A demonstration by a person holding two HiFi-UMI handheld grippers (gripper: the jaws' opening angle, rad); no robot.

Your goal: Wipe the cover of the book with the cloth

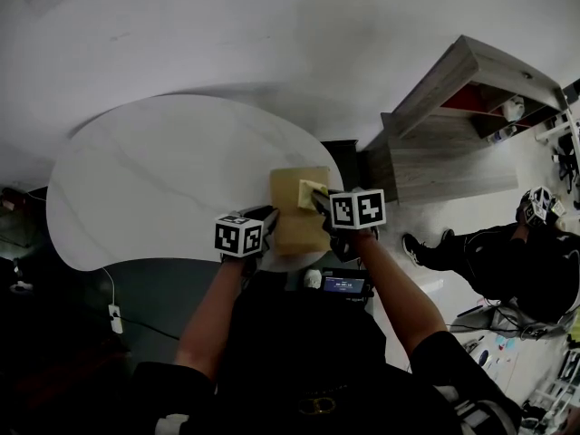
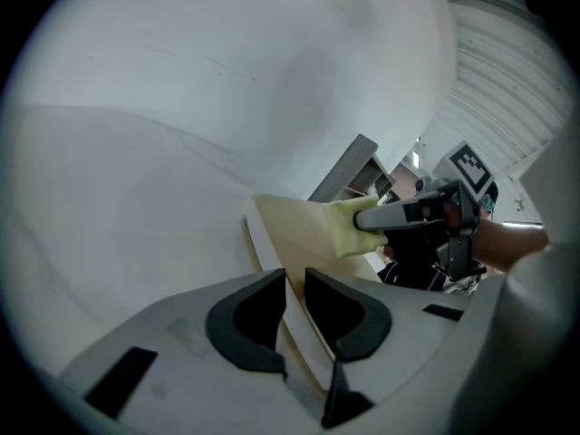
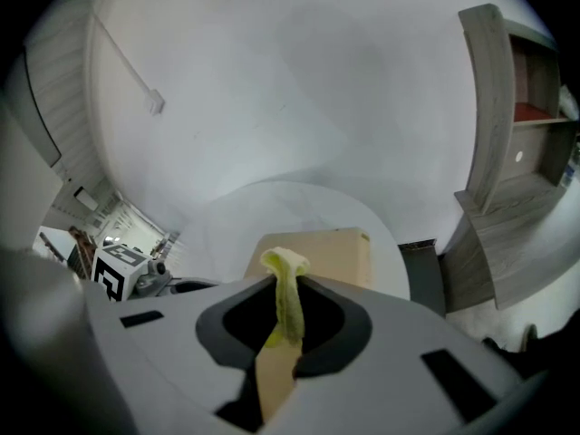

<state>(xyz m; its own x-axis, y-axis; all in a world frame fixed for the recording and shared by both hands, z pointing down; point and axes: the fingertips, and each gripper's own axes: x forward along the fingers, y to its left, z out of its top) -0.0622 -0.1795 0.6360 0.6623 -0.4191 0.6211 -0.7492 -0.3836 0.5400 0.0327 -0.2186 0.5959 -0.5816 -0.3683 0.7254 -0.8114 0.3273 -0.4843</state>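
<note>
A white oval table (image 1: 145, 188) is seen to fill the middle of the head view, with a grey wooden shelf unit (image 1: 453, 152) standing on the floor off its right side. A second person (image 1: 535, 270) is glimpsed low on the floor beyond that, well apart from the table.

At the table's near right edge a tan book (image 1: 294, 234) is laid flat, cover up. The left gripper (image 1: 269, 216) is set against the book's left edge; in the left gripper view its jaws are drawn almost together, only a thin slit being left, and the book's edge is seen running under that slit. Whether the edge is actually pinched cannot be told.

The right gripper (image 3: 288, 315) is held over the book's far right part, jaws clamped on a yellow cloth (image 1: 311, 190). The cloth is squeezed into a narrow fold between the pads, and its free end is laid on the cover.
</note>
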